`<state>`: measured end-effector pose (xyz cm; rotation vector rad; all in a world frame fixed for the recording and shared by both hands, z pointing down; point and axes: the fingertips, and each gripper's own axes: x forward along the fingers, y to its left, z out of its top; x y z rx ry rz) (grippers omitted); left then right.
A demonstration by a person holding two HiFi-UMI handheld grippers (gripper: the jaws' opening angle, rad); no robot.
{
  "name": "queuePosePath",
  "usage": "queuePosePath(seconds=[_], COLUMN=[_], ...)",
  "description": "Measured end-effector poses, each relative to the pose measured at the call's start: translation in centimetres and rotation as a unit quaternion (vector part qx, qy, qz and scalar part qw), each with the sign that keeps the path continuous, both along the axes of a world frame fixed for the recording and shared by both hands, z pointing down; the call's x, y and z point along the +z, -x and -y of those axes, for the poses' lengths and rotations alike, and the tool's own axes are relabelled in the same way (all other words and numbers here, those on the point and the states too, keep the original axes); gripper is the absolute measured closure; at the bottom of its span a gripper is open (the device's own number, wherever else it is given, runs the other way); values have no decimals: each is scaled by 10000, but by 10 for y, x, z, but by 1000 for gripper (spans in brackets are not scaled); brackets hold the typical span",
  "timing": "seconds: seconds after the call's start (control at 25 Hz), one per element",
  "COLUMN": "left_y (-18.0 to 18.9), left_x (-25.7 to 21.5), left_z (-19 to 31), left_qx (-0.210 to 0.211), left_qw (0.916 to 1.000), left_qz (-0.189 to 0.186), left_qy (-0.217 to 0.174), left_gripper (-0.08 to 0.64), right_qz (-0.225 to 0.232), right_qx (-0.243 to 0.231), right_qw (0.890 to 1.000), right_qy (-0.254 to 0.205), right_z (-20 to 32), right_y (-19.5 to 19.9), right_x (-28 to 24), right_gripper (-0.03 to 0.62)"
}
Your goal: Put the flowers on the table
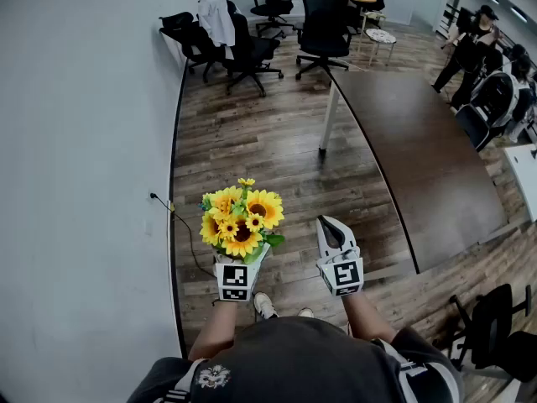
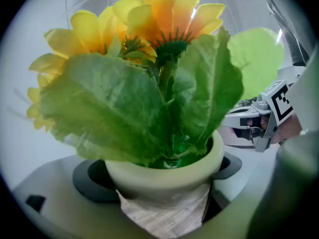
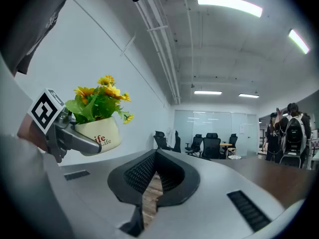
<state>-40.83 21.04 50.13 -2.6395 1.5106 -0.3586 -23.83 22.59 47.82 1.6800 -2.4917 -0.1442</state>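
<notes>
While the left claw (image 1: 242, 265) grips the cream pot (image 2: 167, 171), jaws spread wide w/ a pad on each side, the flowers (image 1: 242, 218) stand upright above it, close in front of the person. The right claw (image 1: 331, 229) is just beside it, jaws together, nothing between them.

Key relation: the surface (image 1: 419, 141), a long dark top, lies ahead and to the right of the pot, well apart from it. Its long axis runs away from the person. The right claw is on the nearer side, but the left has the load, so I'd expect a walk fwd, then a reach across to the right.

The top looks bare, w/ room anywhere along the near edge. Rest of room: wood floor (image 1: 252, 141), white wall (image 1: 84, 141) hard on the left, office chairs (image 1: 323, 15) at the far end, people (image 1: 470, 40) at far right.
</notes>
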Motion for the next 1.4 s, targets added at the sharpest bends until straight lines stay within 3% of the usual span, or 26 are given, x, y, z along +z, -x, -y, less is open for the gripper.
queuePosePath(seconds=[0.52,1.0,1.4], left_y=[18,50,20], left_x=[3,3,12], left_z=[21,79,104], left_qx=[168,515,796], left_qw=[9998,9985,9966], left_qz=[-3,-204,-204], left_qy=[-130,-42,22], left_gripper=[17,17,17], right_qz=[118,112,158], right_qx=[79,317,521], right_qw=[9997,9994,9982], right_qy=[-189,122,249], right_z=[21,54,76], right_y=[24,63,39], right_x=[1,9,23], right_gripper=[569,569,569])
